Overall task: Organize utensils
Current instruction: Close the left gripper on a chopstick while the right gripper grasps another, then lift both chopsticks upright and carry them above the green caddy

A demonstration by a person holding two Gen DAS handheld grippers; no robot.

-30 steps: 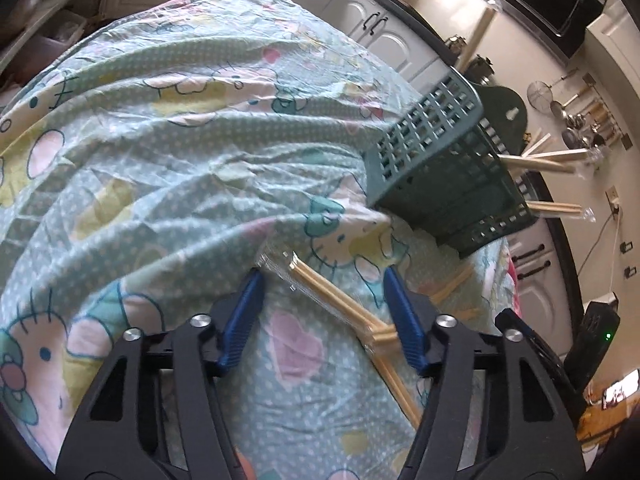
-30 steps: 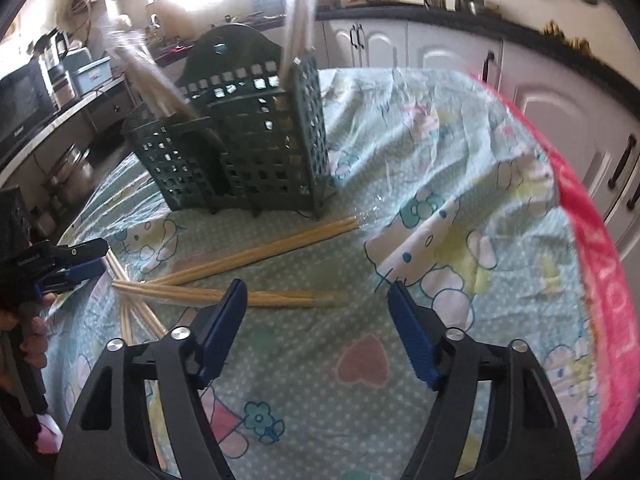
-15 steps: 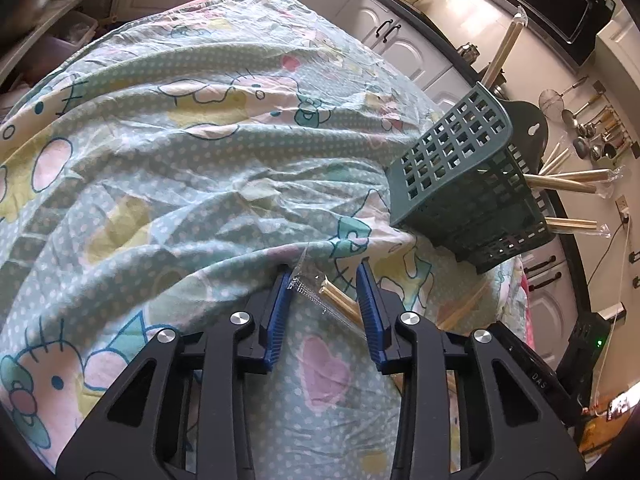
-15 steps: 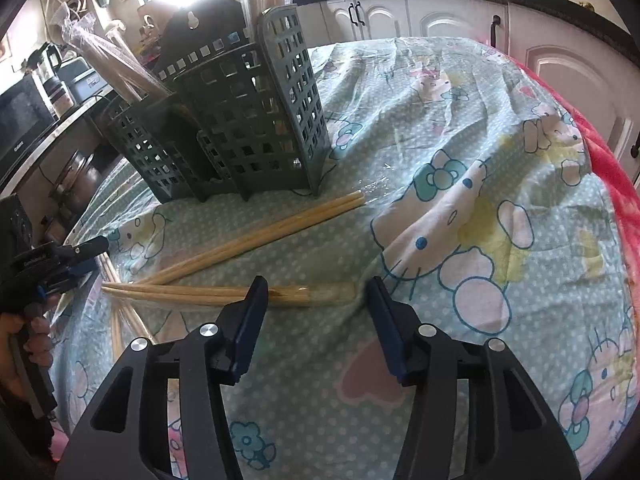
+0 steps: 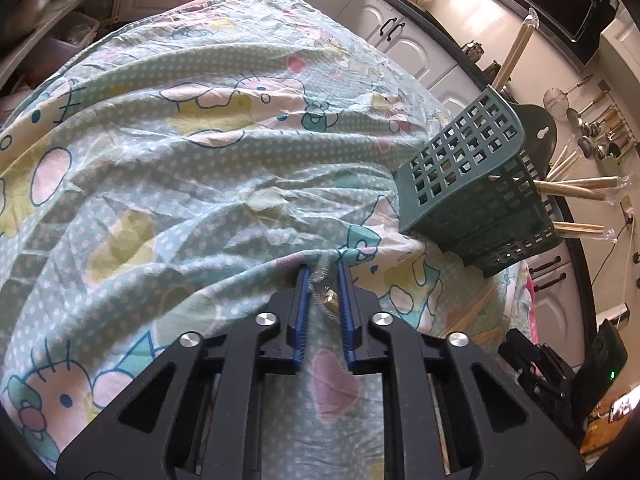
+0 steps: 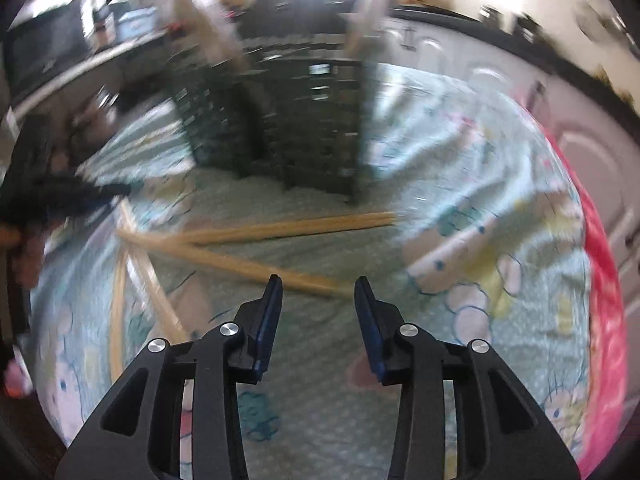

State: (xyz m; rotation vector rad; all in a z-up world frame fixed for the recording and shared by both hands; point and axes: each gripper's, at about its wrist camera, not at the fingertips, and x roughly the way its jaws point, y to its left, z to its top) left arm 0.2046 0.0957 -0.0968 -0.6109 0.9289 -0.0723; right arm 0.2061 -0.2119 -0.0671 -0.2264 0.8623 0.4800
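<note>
My left gripper (image 5: 322,277) is shut on the plastic-wrapped end of a pair of wooden chopsticks (image 5: 330,299) lying on the cartoon-print cloth (image 5: 168,168). To its right stands the green slotted caddy (image 5: 468,168), with several wrapped chopsticks (image 5: 576,189) sticking out of it. The right wrist view is blurred by motion. There my right gripper (image 6: 318,285) is closing, and the near end of another chopstick pair (image 6: 248,266) lies between its fingertips with the pads clear of it. A third pair (image 6: 304,226) lies in front of the caddy (image 6: 304,128).
More chopsticks (image 6: 120,280) lie crossed at the left of the cloth, near the other gripper (image 6: 68,196) and a hand. The table's pink edge (image 6: 604,280) runs along the right. White cabinets and a counter ring the table.
The left jaws have closed in on the wrapped chopstick end and now pinch it. The right jaws have narrowed, and that gripper has rolled and shifted over the nearest pair.
</note>
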